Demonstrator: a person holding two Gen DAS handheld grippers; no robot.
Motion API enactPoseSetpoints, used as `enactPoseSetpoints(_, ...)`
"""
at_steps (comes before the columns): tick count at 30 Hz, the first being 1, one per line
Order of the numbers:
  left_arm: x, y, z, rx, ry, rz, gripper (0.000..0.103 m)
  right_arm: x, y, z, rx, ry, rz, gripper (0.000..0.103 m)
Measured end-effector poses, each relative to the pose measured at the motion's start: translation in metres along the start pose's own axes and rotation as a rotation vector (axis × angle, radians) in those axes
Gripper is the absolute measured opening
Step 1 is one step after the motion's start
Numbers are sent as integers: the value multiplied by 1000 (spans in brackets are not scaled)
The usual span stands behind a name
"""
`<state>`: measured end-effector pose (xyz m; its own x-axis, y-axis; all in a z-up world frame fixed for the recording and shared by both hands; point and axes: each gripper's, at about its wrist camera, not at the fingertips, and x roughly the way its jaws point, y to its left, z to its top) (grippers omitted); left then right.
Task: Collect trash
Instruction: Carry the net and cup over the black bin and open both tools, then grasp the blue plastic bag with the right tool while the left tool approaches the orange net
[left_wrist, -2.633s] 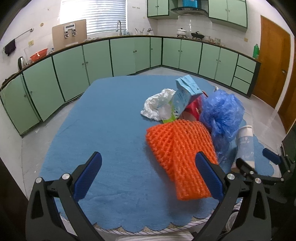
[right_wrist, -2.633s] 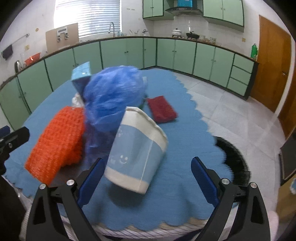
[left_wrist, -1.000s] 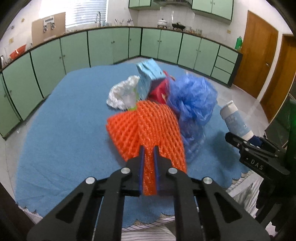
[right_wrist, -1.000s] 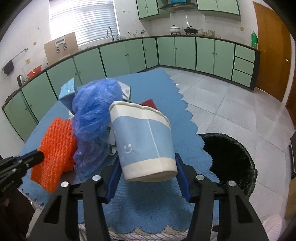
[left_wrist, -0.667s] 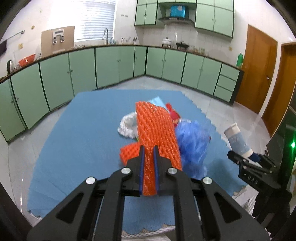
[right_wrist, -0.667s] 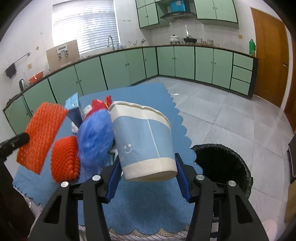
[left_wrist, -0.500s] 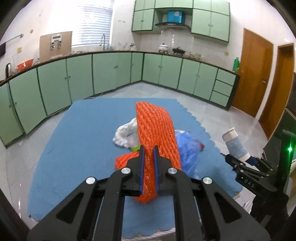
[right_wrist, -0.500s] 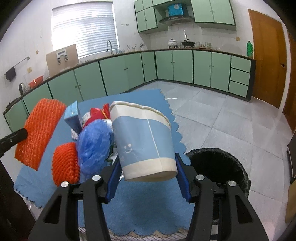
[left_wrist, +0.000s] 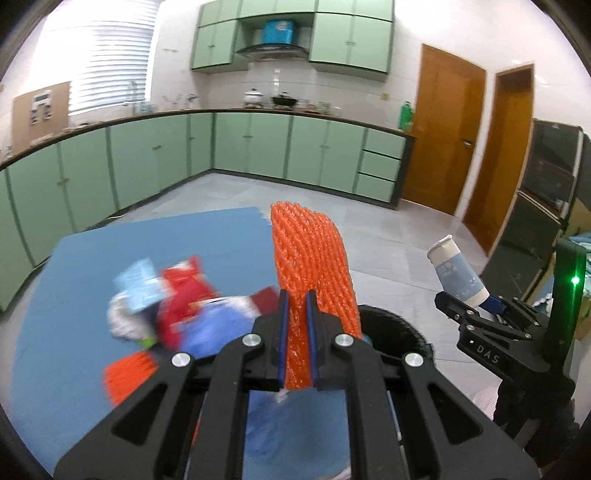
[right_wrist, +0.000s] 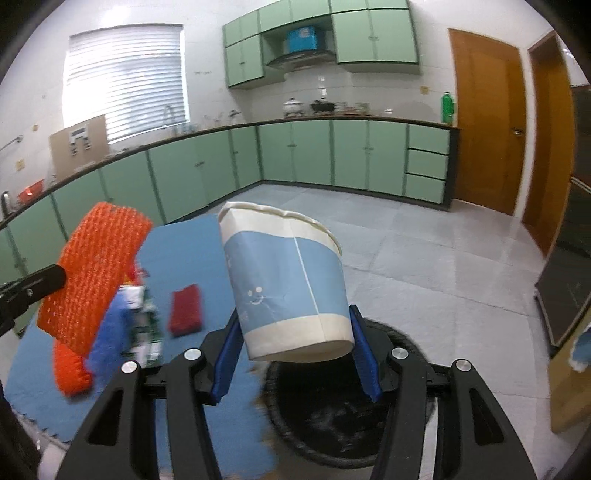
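Trash is held aloft: orange foam netting (left_wrist: 314, 266), soft and lattice-textured, is pinched in the left gripper (left_wrist: 295, 332); a tapered paper cup (right_wrist: 286, 280) is clamped by the right gripper (right_wrist: 295, 354) above a round black bin (right_wrist: 343, 413).

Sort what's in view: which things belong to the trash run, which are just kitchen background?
Job: orange foam net in left gripper; paper cup in right gripper; black bin; remaining litter on blue mat.
Background: green cabinets, pots, green bottle, doors.
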<state>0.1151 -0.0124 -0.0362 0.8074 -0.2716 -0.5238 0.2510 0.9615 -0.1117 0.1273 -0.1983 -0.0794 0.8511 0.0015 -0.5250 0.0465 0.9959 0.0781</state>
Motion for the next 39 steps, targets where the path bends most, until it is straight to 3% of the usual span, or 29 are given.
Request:
enactPoseSetpoints(11,111,-84,4,65,88,-128,8,51,-73,-1,66,53,-87,54)
enactPoseSetpoints(23,205,-123,-10,113,214,-140,9,124,-133,-29,130,180,-113,57)
enactPoseSetpoints(25,212,-120,-7,109,231,-140,13,129,-137,-34,139,199,-123,65)
enactPoseSetpoints(27,214,-122,-3,99,230,-142,28,131,-138,-35,138,205,-136,68)
enactPoseSetpoints(29,210,-120,-1,90,218,-142,34,132,-141,-34,139,204,-138,79)
enactPoseSetpoints(31,204,-120,1,87,207,-139,36,129,-141,-32,139,197,-140,80)
enactPoseSetpoints(34,191,-114,8,81,180,-133,44,118,-136,-26,147,175,-140,89)
enactPoseSetpoints(38,158,-97,20,67,113,-96,67,96,-126,-16,153,119,-141,97)
enactPoseSetpoints(39,148,-91,23,60,98,-84,69,90,-121,-13,157,108,-135,97)
